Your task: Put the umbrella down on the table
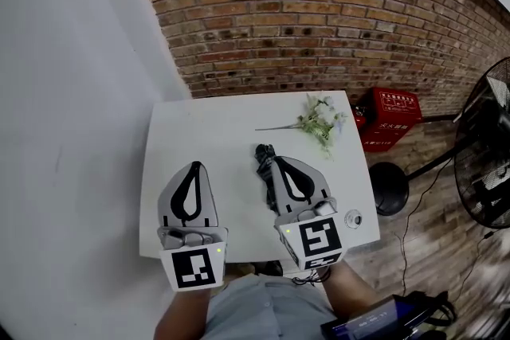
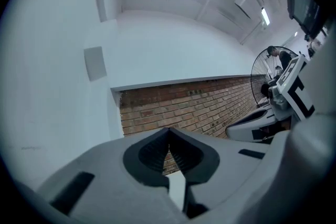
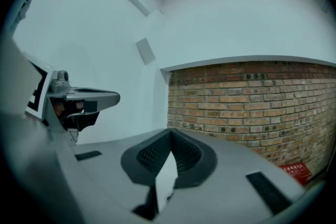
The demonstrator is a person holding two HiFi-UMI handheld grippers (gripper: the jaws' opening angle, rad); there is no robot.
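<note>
A black folded umbrella (image 1: 261,158) lies on the white table (image 1: 215,131), partly hidden behind my right gripper (image 1: 276,162). That gripper hangs above the table, pointing level at the brick wall, shut with nothing between its tips (image 3: 170,131). My left gripper (image 1: 194,166) hovers over the table's left half, also shut and empty, its tips meeting (image 2: 169,130). Neither touches the umbrella. In the left gripper view the right gripper (image 2: 254,124) shows at the right; in the right gripper view the left gripper (image 3: 79,99) shows at the left.
A sprig of pale artificial flowers (image 1: 319,120) lies at the table's far right. A small round object (image 1: 353,217) sits near the right front edge. Beyond the table stand a red box (image 1: 389,117), a black round base (image 1: 390,187) and a floor fan (image 1: 488,147). A brick wall (image 1: 319,12) is behind.
</note>
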